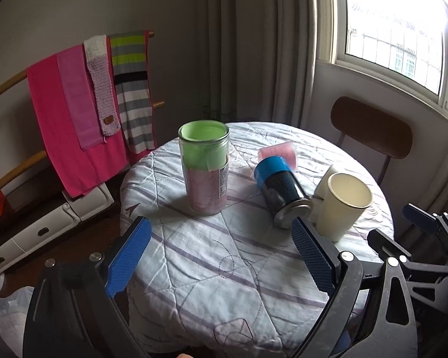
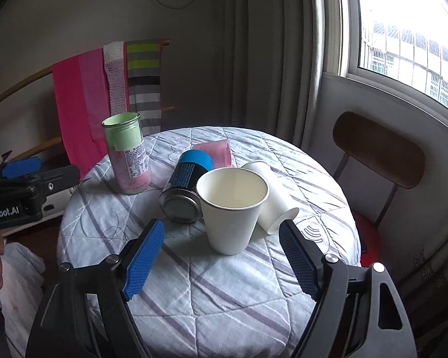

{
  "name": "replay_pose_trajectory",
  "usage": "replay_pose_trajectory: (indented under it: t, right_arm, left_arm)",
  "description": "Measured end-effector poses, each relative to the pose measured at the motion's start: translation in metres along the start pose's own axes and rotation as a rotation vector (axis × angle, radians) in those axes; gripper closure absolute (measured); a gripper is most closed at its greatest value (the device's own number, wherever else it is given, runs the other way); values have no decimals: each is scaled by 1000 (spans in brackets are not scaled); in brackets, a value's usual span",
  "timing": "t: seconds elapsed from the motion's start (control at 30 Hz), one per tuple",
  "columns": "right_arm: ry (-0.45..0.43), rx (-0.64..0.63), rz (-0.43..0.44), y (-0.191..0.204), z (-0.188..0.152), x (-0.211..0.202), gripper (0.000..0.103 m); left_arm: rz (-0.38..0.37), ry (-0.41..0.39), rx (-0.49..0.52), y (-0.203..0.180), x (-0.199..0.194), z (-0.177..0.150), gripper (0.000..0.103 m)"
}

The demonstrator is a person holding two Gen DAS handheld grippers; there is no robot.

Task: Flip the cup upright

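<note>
Cream paper cup stands upright near the middle of the round, quilt-covered desk, mouth up. A second white cup lies on its side touching it behind. A blue-black can lies just beside on the left; a glass jar stands farther back. Right gripper jaws spread wide, holding nothing, short of the cup. Left gripper jaws likewise released.

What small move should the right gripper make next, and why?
Probably move the open right gripper forward and right toward the lying paper cup. One paper cup already stands upright between the jaws' line, while the other lies on its side behind it, untouched.
</note>
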State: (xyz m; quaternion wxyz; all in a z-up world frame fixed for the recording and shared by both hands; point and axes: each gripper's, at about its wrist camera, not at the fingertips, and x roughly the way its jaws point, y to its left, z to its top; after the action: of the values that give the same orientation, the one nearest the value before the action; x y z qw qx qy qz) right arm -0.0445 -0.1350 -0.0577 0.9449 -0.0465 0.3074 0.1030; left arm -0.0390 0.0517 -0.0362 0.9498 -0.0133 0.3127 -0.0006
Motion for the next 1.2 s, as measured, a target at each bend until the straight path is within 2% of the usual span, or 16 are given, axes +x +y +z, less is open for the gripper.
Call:
replay_pose_trajectory:
  t: [0.07,0.17,0.27,0.53,0.83,1.07,1.2]
  right_arm:
    - [41,14,-31,1,7,-7,22]
    - [92,45,-28,-1,15,-19,22]
    - [95,60,-30,-1,18,-33,22]
    - [28,48,-39,7,26,-70,22]
    - [-78,11,-26,17,28,-99,22]
    - [-161,-1,-30,19,23,-116,22]
    - [-182,2,-57,19,21,-120,22]
  left_arm:
    - [16,-1,10,-5,-13,1,4]
    - [10,-21,6,-8,-31,4,4]
    - [26,-49,20,-13,-50,4,3]
    - [34,-100,35,-19,-79,5,0]
    - [70,-115,22,-20,-95,3,0]
    - [70,-115,-2,-19,-99,-1,0]
    - [69,-98,-4,-20,-97,-1,0]
